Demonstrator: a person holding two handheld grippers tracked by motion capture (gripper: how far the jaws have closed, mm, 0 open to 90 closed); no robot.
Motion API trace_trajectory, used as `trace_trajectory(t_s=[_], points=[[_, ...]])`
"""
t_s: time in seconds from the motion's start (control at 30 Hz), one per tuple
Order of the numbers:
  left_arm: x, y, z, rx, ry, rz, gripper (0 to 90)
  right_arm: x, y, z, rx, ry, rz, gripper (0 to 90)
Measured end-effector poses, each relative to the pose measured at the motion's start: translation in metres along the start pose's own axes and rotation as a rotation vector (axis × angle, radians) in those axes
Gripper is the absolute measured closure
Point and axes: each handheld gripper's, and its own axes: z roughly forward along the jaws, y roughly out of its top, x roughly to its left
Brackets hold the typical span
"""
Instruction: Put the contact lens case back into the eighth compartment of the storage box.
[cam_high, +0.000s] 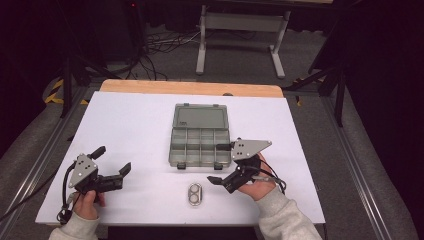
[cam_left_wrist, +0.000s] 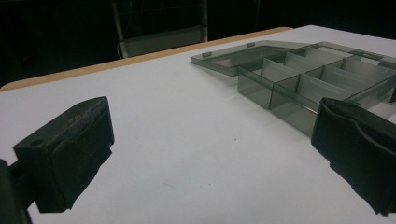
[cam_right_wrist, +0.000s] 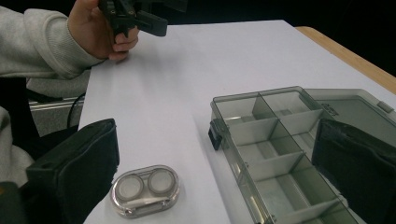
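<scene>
Both tools released, holding nothing: left gripper (cam_high: 111, 163), right gripper (cam_high: 220, 163). Likely target: lens case (cam_right_wrist: 145, 190) near open box (cam_high: 200, 135). Advice: straddle case squarely, squeeze gently.

Two hands w/ grey sleeves come in from the near edge, each holding a black two-jaw gripper. Left hand (cam_high: 88, 202) at near left; left gripper (cam_high: 111, 161) points far-right, jaws wide apart. Right hand (cam_high: 257, 182) at near right; right gripper (cam_high: 219, 163) points left, jaws wide apart, grey plate on top.
</scene>
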Motion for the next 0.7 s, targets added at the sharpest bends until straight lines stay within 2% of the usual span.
trace_trajectory(t_s=[0.53,0.7], points=[[0.0,0.0,0.0,0.001,-0.001,-0.001,0.2,0.001,0.009,0.023,0.011,0.062,-0.016,1.7],[0.0,0.0,0.0,0.003,-0.004,-0.001,0.2,0.0,0.01,0.032,0.038,0.087,-0.029,2.5]])
